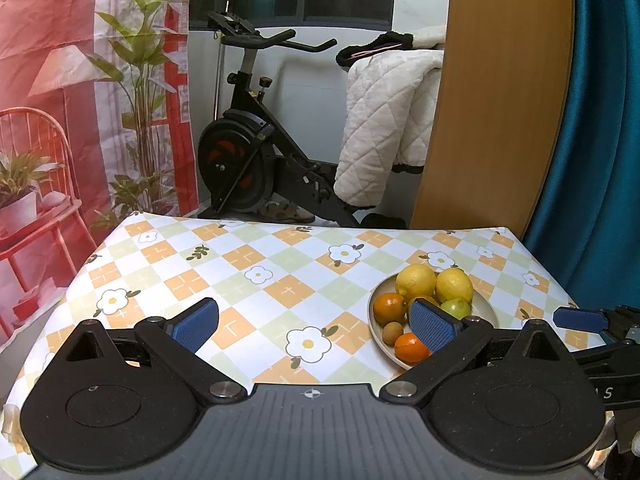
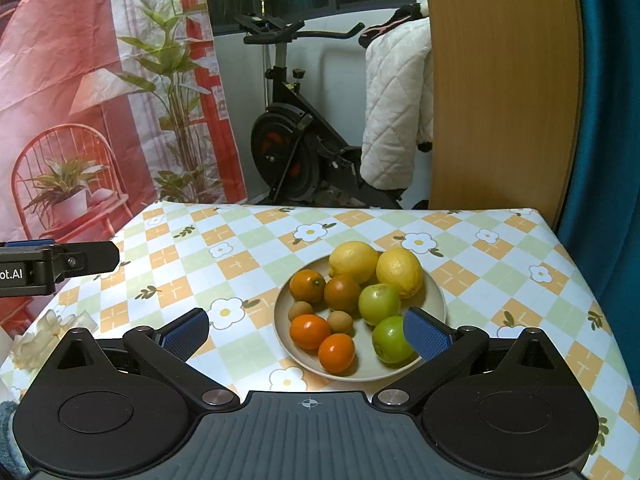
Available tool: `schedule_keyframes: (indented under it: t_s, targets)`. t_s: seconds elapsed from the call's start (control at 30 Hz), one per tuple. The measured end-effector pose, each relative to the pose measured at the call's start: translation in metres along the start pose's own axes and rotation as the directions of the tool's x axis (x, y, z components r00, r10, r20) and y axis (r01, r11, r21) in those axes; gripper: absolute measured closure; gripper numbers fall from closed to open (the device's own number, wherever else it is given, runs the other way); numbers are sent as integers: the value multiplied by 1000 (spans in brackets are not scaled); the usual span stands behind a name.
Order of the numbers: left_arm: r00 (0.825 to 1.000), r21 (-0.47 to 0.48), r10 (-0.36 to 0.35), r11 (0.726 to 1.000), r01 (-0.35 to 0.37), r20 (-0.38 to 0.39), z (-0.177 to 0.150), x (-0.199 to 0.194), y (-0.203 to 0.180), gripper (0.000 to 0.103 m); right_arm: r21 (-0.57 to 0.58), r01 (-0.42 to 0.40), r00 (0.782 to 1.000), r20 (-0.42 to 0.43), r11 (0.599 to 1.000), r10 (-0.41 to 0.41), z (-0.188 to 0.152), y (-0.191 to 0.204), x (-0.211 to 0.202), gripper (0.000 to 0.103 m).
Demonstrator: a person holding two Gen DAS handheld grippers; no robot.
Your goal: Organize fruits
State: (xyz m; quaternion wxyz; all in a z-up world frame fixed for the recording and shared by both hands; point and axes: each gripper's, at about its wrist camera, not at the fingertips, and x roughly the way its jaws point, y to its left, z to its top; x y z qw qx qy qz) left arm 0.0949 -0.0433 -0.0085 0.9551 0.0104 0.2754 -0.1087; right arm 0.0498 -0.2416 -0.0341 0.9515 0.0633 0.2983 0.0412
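since every fruit already sits on the beige plate (image 2: 434, 292) on the checked tablecloth (image 2: 248, 248) — two lemons (image 2: 354, 260), four oranges (image 2: 307, 286), two green fruits (image 2: 379, 302), two small brown ones (image 2: 300, 311) — the organizing looks finished or not begun. left gripper (image 1: 316, 324) and right gripper (image 2: 306, 334) hover with fingers spread, holding nothing.

exercise bike (image 2: 296, 148) by window, quilted blanket (image 2: 394, 112), red printed backdrop (image 2: 60, 80), teal curtain (image 2: 608, 120).

Beige plate (image 2: 434, 294) on counter, heaped with fruit: two lemons (image 2: 354, 261) at back, four oranges (image 2: 307, 286), two green fruits (image 2: 379, 303), two small brown fruits (image 2: 340, 321).
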Motion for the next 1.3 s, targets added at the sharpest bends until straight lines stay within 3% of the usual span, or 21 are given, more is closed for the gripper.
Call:
schedule_keyframes:
  t_s: [1.3]
  targets:
    - [1000, -13, -11, 1000, 11, -11, -3, 3, 0, 1, 0, 7, 1000, -4, 1000, -7, 1, -8, 2, 0]
